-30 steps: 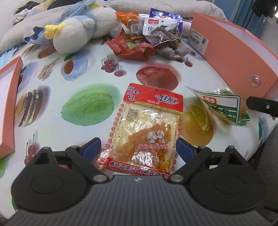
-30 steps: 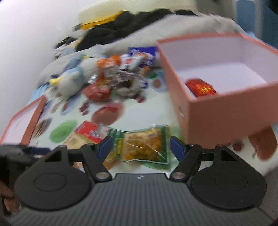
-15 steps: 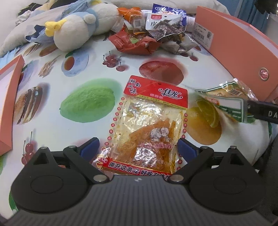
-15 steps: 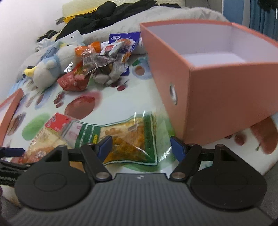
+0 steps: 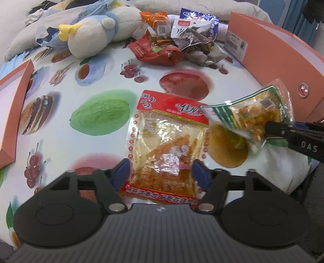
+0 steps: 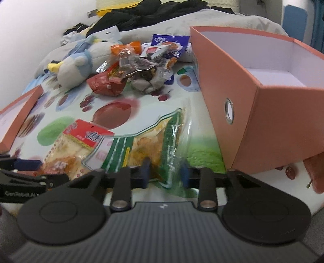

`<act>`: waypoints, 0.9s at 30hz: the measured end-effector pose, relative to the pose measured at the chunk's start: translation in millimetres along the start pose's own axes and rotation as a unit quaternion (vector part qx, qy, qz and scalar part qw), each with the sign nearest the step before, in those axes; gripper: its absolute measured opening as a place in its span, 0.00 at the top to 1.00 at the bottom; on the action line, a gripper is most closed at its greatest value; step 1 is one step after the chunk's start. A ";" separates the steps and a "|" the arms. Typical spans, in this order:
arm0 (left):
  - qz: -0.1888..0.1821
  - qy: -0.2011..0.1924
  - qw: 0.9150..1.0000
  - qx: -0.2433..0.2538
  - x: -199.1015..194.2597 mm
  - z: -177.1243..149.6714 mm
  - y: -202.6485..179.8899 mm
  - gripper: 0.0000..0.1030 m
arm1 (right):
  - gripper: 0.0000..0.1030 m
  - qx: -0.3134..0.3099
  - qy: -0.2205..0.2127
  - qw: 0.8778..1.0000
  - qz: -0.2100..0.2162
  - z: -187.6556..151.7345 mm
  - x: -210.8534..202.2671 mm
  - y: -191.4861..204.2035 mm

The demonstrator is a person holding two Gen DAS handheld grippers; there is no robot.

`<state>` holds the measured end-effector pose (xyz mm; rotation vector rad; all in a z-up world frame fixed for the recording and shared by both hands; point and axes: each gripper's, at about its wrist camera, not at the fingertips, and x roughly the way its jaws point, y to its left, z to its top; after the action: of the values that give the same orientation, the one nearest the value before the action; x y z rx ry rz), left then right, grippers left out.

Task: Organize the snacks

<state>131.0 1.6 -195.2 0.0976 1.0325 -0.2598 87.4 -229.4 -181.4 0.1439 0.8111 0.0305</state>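
— Progress first: from the left wrist view, how much is sorted?

— Little, I judge. My left gripper (image 5: 160, 174) has its fingers closing either side of the red-topped packet (image 5: 168, 141), which lies flat on the tabletop (image 5: 60, 129); the pads don't look to be pressing it yet. To the right, my right gripper (image 5: 267, 129) pinches the green packet (image 5: 249, 113), lifted at a tilt beside the pink box (image 5: 269, 52). A pile of snacks (image 5: 174, 42) waits at the far side, untouched, next to a plush toy (image 5: 97, 34).

— And the right wrist view?

— My fingers (image 6: 144, 172) are closing on the green packet's (image 6: 154, 141) near end. The pink box (image 6: 263, 113) stands just right, open; the part of its floor I can see is bare. So nearly everything is left.

— Surface and room?

— The cloth has printed fruit and cakes. A pink lid (image 6: 18, 113) lies at the left edge. Behind are grey bedding (image 6: 202, 24) and dark clothes (image 6: 154, 12), with a blue curtain at the right.
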 end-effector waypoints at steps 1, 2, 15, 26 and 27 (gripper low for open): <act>-0.002 -0.002 1.000 -0.003 -1.8 0.0 -1.8 0.41 | 0.72 0.001 0.001 1.000 0.003 0.5 -0.7 -0.3; -0.004 -0.002 1.000 -0.006 -2.9 0.0 -2.4 0.45 | 0.72 0.001 0.003 1.000 0.004 1.3 -1.7 -0.1; -0.041 -0.014 0.994 -0.100 -23.0 9.5 14.2 0.55 | 0.81 -0.018 -0.007 1.000 0.007 18.9 -25.7 3.1; -0.058 -0.058 0.989 -0.127 -62.1 46.1 9.2 0.55 | 0.81 -0.021 -0.040 0.999 0.013 57.7 -61.1 3.0; -0.063 -0.064 0.988 -0.125 -66.8 51.2 7.4 0.55 | 0.81 -0.021 -0.046 0.999 0.014 62.9 -65.5 2.5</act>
<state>143.2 9.6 -112.0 -0.2083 0.9367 -0.2456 88.0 -239.7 -91.1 0.1152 0.7164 0.0670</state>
